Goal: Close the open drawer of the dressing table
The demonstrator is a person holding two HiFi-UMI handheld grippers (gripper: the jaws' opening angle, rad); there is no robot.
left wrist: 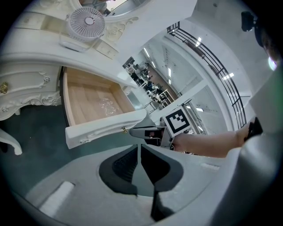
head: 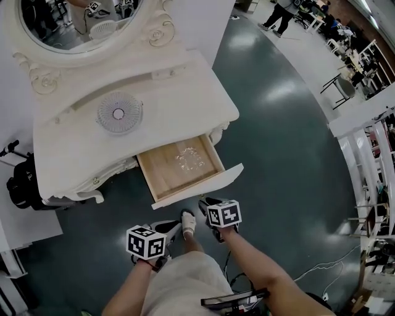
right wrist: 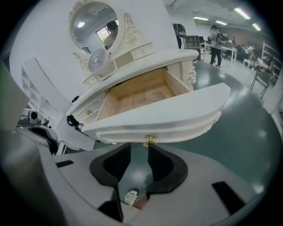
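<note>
Teal glossy floor (head: pixel 278 123); white dressing table (head: pixel 179 105) drawer (head: pixel 197 185) open; left tool (left wrist: pixel 138 152) together; right tool (right wrist: pixel 139 152) apart.

I get bright, even light from ceiling strips (right wrist: pixel 242 12); they leave pale glare patches on the dark floor (head: pixel 278 92), and the white dressing table (head: pixel 179 99) nearly washes out. Shadows are soft. Both gripper views bend hard inside black rims.

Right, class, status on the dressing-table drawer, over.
Right gripper open, at drawer knob. Left gripper shut, empty. Drawer open. Nothing in its path.
</note>
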